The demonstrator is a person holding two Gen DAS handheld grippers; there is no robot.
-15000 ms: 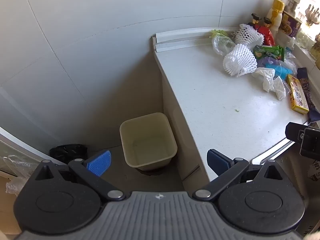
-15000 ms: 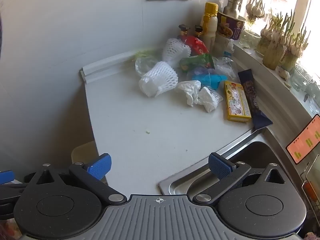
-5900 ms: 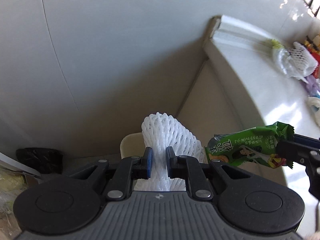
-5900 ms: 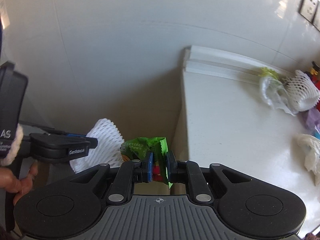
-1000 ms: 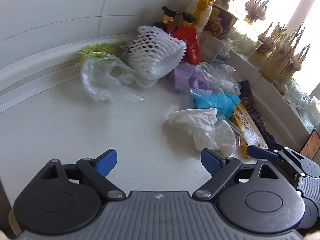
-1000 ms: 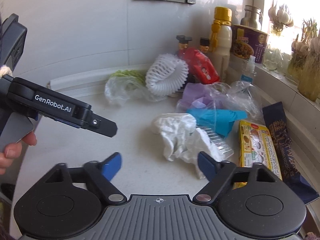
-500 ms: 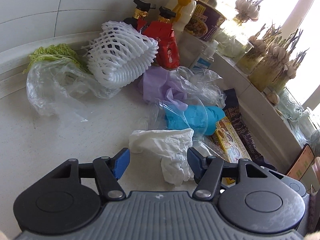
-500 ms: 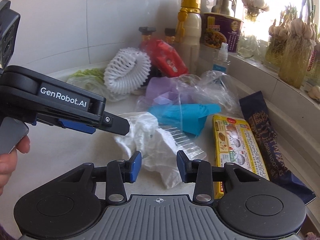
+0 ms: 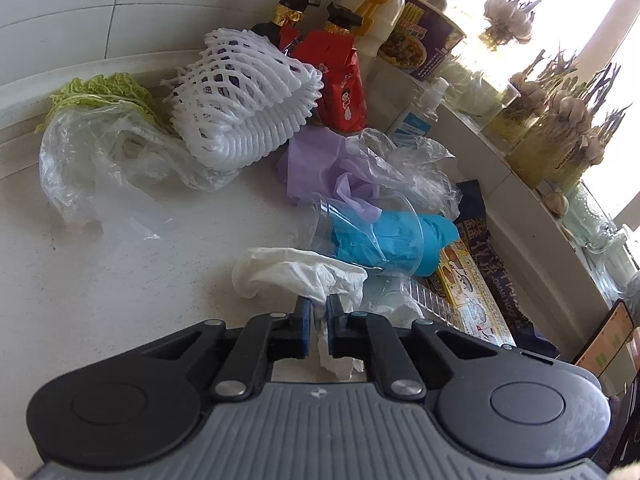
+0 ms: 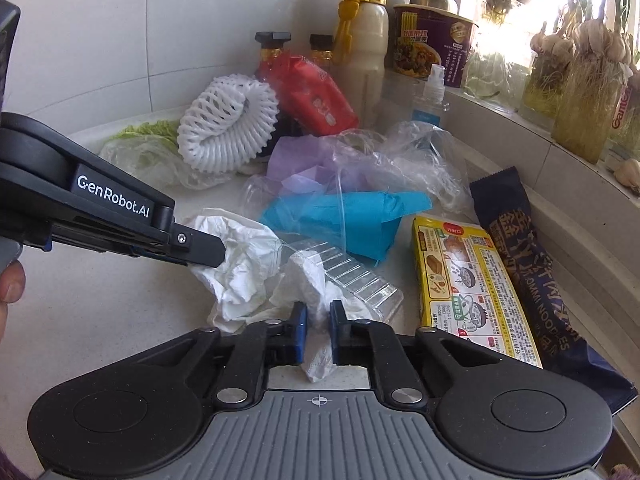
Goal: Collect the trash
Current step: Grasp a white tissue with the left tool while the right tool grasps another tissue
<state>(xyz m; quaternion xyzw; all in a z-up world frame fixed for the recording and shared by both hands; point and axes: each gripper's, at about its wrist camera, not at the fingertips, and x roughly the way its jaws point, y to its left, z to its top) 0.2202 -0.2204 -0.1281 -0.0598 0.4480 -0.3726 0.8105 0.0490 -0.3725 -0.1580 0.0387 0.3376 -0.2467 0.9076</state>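
left gripper (image 9: 316, 312): I've got it clamped on a crumpled white tissue (image 9: 296, 272), paper bunched between the blue pads; this figure is settled.
right gripper (image 10: 318, 320): my jaws are closing, second white tissue wad (image 10: 312, 280) already pinched between the pads.
tissues: both lie on the white counter (image 9: 100, 272), side by side at the near edge of the trash pile.
left gripper from right cam: its tip sits at the first tissue (image 10: 240, 248), coming in from the left.
clear plastic tray (image 10: 348, 276): touching the right-hand wad, just behind my right fingers.
blue glove (image 10: 352, 216): stuffed in a clear cup, just behind the tissues.
purple bag (image 9: 320, 160): behind the glove, under clear film.
foam net (image 9: 244, 100): far back, beside the cabbage leaf (image 9: 100, 92).
yellow box (image 10: 464, 276): flat, right of the tray, dark noodle packet (image 10: 524, 264) alongside.
holding hand: thumb visible at left edge of right cam, rest hidden.
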